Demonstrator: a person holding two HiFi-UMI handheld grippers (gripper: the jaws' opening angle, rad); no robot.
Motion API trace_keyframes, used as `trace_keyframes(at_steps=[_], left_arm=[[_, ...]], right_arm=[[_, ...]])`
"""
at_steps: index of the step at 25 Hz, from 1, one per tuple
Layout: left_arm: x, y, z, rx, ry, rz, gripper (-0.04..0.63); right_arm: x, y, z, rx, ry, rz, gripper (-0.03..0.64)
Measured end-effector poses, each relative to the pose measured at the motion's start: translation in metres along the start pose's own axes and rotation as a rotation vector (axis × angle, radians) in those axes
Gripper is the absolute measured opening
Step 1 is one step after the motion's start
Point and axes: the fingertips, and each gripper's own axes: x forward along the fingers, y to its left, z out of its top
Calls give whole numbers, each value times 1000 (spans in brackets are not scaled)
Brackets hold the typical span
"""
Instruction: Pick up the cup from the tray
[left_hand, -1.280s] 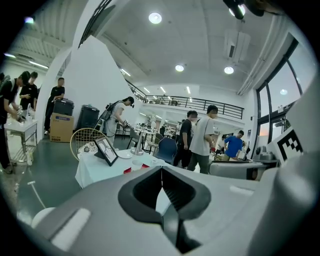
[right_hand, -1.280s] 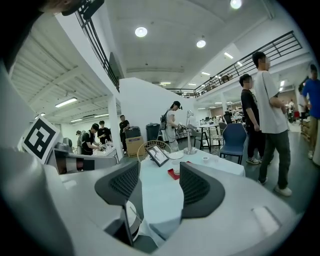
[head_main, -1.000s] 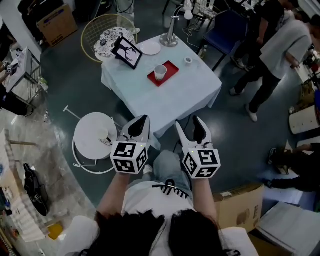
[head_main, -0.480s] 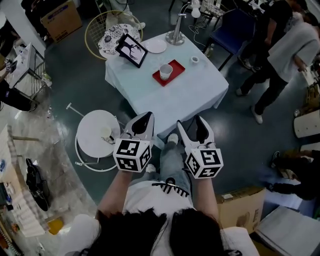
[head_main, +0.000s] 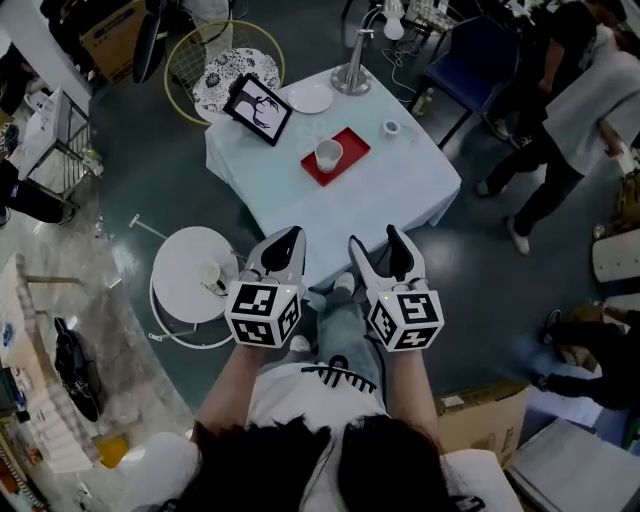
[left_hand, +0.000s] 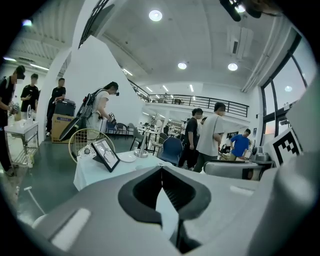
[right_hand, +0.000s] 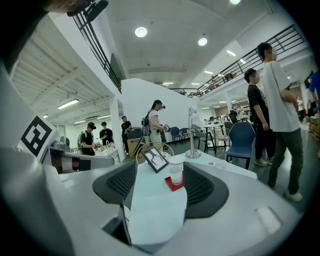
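A white cup (head_main: 327, 154) stands upright on a red tray (head_main: 348, 150) on a table with a pale cloth (head_main: 380, 205), well ahead of both grippers. My left gripper (head_main: 284, 242) hangs before the table's near edge with its jaws together and empty. Beside it my right gripper (head_main: 375, 242) stands open with nothing in it. In the right gripper view the cup (right_hand: 175, 174) and tray (right_hand: 172, 185) show far off between the spread fingers (right_hand: 202, 190). The left gripper view looks past the shut gripper (left_hand: 161, 172) at the cloth (left_hand: 92, 172); the cup is hidden there.
On the table stand a black picture frame (head_main: 258, 104), a white plate (head_main: 308, 97), a lamp base (head_main: 350, 77) and a small cup (head_main: 391, 127). A round white side table (head_main: 185, 262) is at the left, a wire chair (head_main: 213, 62) behind. People (head_main: 575, 110) stand at the right.
Both grippers keep their pose, left shut and right open. The table has shifted slightly right and a little nearer in the head view.
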Motion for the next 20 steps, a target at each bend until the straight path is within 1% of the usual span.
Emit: trace_keyframes(at_steps=[5, 9, 13, 15, 20], left_arm=[[29, 7, 6, -10, 15, 23, 0], [49, 15, 8, -25, 32, 39, 0], [64, 18, 7, -15, 59, 47, 0], [70, 21, 8, -30, 62, 55, 0], [81, 26, 2, 4, 107, 77, 0]], right_arm=[[27, -25, 10, 35, 5, 18, 304], [47, -37, 15, 19, 27, 27, 299], [59, -47, 16, 24, 45, 39, 288], [65, -52, 18, 24, 46, 45, 288], [78, -63, 21, 12, 62, 63, 293]])
